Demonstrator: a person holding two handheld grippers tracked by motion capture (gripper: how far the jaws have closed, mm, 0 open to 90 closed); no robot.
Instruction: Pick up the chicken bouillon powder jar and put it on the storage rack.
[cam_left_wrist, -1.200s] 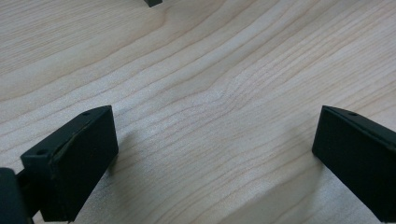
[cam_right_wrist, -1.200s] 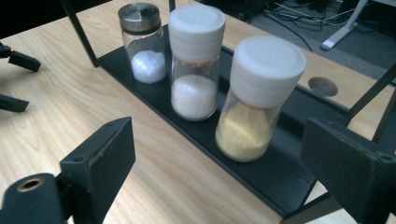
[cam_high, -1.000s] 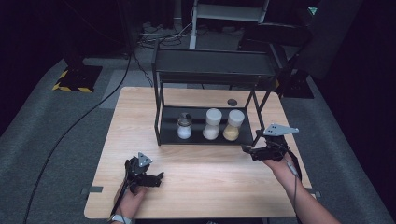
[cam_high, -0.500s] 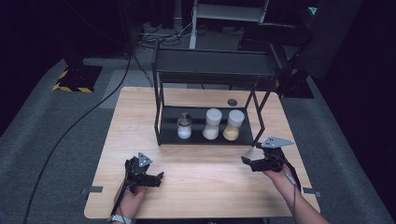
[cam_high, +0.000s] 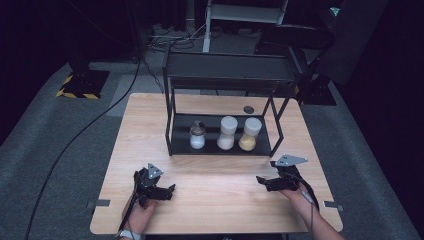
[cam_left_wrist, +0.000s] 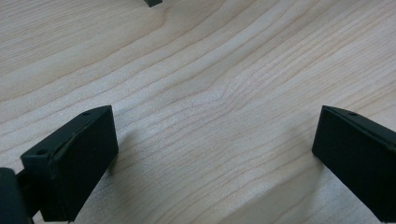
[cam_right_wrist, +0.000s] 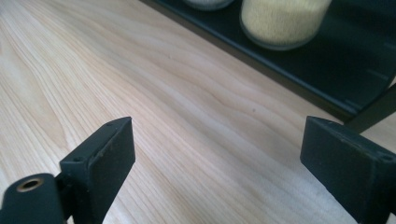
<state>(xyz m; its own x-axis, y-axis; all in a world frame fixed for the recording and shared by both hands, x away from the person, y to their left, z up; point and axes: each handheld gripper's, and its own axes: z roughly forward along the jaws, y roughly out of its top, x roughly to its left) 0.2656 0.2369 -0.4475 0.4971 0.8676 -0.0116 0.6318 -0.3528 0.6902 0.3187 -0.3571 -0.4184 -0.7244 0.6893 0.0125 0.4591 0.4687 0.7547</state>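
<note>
A black two-shelf rack (cam_high: 172, 125) stands on the wooden table (cam_high: 220, 185). Its lower shelf holds three jars in a row: a small one with a dark lid and white contents (cam_high: 197, 135), a taller white-lidded one (cam_high: 227, 132), and one with yellow grains (cam_high: 249, 134). The yellow jar's base (cam_right_wrist: 280, 21) shows at the top of the right gripper view. My left gripper (cam_high: 167, 191) rests low at the table's front left, open, bare wood between its jaws (cam_left_wrist: 215, 154). My right gripper (cam_high: 262, 182) is at the front right, open and empty (cam_right_wrist: 215, 163), pointing left over the wood.
A small dark round object (cam_high: 248, 109) lies on the table behind the rack. The rack's front rail (cam_right_wrist: 261, 60) and a leg (cam_right_wrist: 373, 109) are close to my right gripper. A cable (cam_high: 85, 130) runs across the floor on the left.
My right gripper has come down and toward the front edge of the table, away from the rack's right leg. The left gripper has stayed put.
</note>
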